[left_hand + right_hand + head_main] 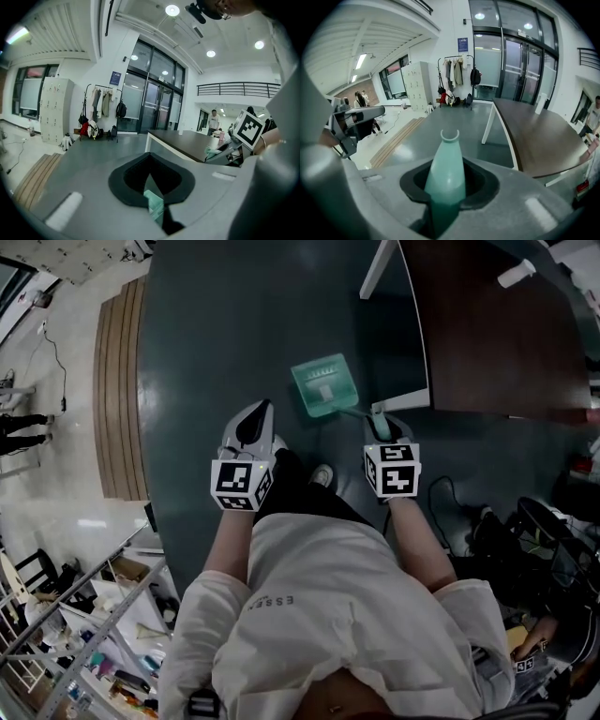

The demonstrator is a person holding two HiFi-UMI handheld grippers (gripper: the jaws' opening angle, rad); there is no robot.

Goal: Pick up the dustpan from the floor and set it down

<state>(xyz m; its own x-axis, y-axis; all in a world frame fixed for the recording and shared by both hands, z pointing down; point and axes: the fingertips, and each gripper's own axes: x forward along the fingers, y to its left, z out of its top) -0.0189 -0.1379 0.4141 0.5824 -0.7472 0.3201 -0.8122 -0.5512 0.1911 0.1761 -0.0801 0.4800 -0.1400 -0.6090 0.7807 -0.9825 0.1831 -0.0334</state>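
Your right hand-held gripper (378, 420) clamped the green dustpan (324, 384) by its handle over the dark floor (234, 334), while your left hand-held gripper (255, 423) had its jaws together.

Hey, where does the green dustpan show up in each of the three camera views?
Head view: dustpan upper middle, over the dark floor, its handle in the right gripper.
Left gripper view: a green sliver at the right, beside the right gripper.
Right gripper view: only the handle, bottom centre, clamped between the jaws.
Shared landmark: the dark table with white legs.
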